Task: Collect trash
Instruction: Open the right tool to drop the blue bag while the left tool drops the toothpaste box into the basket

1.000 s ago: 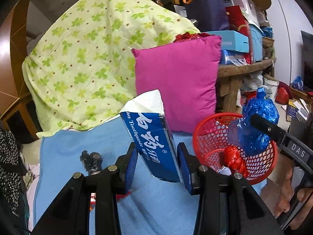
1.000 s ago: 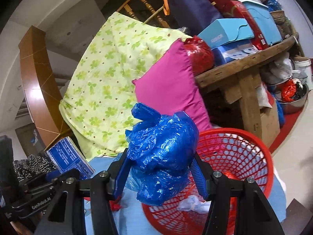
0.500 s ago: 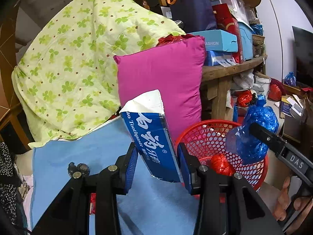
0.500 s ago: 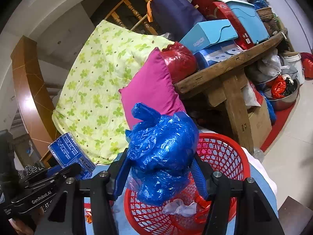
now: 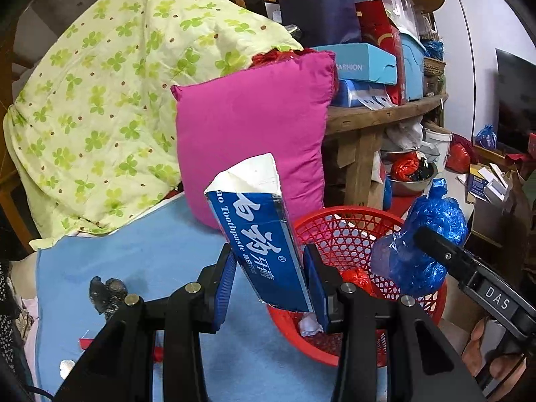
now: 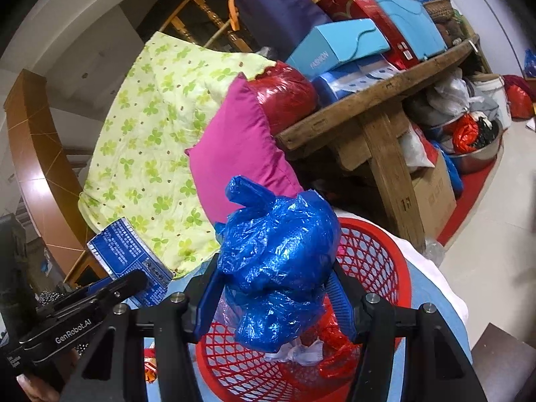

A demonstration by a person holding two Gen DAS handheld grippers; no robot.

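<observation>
Two loads at drop-off: left gripper [image 5: 269,279] clamps toothpaste box [image 5: 264,244] beside basket [image 5: 338,219]; right gripper [image 6: 273,293] clamps blue bag [image 6: 278,261] above it. Next: release bag.

The blue bag [image 6: 278,261] hides much of the red basket's [image 6: 378,258] contents.

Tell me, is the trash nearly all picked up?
Partly. The red basket already holds a red wrapper and white paper. In hand: the right hand-held gripper clamps a blue plastic bag over the basket, and the left hand-held gripper grips a toothpaste box. Left: a dark crumpled scrap on the blue cloth.
</observation>
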